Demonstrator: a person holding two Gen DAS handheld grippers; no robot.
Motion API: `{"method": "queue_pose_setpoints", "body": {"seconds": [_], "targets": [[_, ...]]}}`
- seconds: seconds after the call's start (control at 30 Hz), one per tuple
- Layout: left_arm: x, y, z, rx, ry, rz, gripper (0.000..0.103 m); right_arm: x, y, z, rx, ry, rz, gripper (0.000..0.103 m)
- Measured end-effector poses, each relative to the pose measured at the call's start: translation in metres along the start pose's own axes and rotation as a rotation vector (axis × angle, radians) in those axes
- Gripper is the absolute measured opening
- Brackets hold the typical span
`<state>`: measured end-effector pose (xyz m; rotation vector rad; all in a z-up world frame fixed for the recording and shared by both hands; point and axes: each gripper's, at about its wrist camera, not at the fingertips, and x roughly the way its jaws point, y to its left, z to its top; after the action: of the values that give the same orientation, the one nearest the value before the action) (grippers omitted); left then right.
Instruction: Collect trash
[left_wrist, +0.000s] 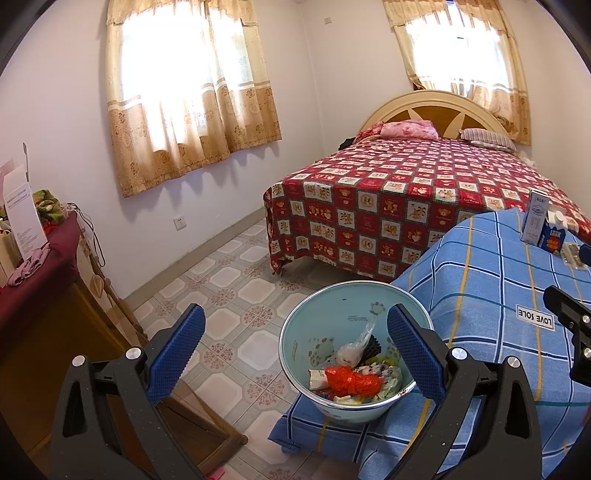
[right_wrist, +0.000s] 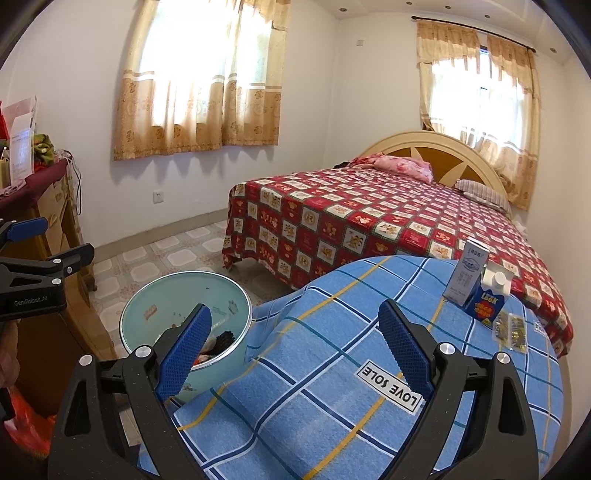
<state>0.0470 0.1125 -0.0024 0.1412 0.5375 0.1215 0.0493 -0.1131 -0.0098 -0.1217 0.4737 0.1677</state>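
The bin (left_wrist: 354, 354) is a round, pale blue bowl-like pail with small cartoon prints on its inner wall. It stands upright, touching the edge of the blue checked cloth (left_wrist: 491, 288). Inside lie a crumpled orange-red bag (left_wrist: 352, 382), a clear plastic bag (left_wrist: 356, 345), a dark ridged piece and some mixed wrappers; it is filled only at the bottom. On the cloth, well apart from the bin, stand two cartons: a tall pale one (right_wrist: 467, 271) and, just beside it, a shorter blue one (right_wrist: 489, 297) with a white cap. Near them a small shiny wrapper (right_wrist: 511, 326) lies flat.
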Motion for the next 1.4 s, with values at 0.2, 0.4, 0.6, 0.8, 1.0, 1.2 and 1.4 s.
{"method": "queue_pose_setpoints", "body": {"seconds": [0.2, 0.4, 0.6, 0.8, 1.0, 1.2, 1.4], "targets": [[0.000, 0.002, 0.001, 0.002, 0.002, 0.001, 0.097, -0.002, 0.000, -0.001, 0.004, -0.001, -0.003, 0.090], [0.000, 0.003, 0.001, 0.005, 0.004, 0.003, 0.097, -0.002, 0.000, -0.001, 0.002, 0.002, -0.002, 0.090], [0.001, 0.004, -0.001, 0.009, 0.006, 0.005, 0.097, -0.004, 0.000, -0.002, 0.003, 0.002, -0.003, 0.090], [0.004, 0.005, -0.001, 0.011, 0.011, 0.007, 0.097, -0.003, 0.001, -0.002, 0.003, 0.001, -0.002, 0.090], [0.008, 0.002, -0.001, 0.012, 0.018, 0.007, 0.097, -0.003, 0.000, -0.002, 0.003, 0.001, -0.002, 0.090], [0.012, 0.001, -0.003, 0.008, 0.032, 0.011, 0.097, -0.003, 0.001, -0.002, 0.003, 0.002, -0.001, 0.090], [0.012, 0.000, -0.005, 0.008, 0.028, 0.015, 0.097, -0.003, 0.004, -0.003, 0.002, 0.004, -0.001, 0.090]]}}
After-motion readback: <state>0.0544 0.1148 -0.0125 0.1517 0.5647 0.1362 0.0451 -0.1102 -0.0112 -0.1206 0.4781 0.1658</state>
